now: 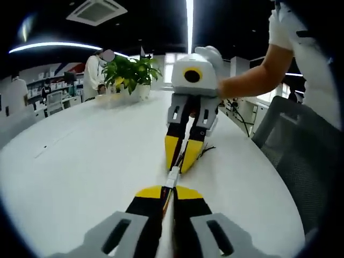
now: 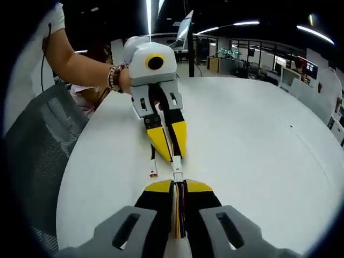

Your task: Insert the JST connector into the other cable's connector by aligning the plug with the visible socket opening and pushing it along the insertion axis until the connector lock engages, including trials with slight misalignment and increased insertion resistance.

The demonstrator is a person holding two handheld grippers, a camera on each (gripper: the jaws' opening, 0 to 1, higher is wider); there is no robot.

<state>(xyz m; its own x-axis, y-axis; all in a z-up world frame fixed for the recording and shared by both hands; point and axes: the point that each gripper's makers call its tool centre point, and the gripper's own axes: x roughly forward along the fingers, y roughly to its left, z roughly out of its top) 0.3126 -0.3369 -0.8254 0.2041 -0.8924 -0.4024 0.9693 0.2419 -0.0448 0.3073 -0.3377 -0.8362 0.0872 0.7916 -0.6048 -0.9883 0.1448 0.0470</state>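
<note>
Over the white table my two grippers meet tip to tip. In the left gripper view my left gripper is shut on a thin cable, and a small white JST connector sticks out past its yellow tips. The right gripper reaches in from the far side, shut on its own cable and touching that connector. In the right gripper view my right gripper is shut on a bundle of coloured wires. Its white connector meets the tips of the left gripper. I cannot tell whether the two connectors are fully seated.
A loose cable end with a small red-and-white plug lies on the table beside the left gripper. A potted plant stands at the far side, with a person behind it. A grey mesh chair sits at the table's edge.
</note>
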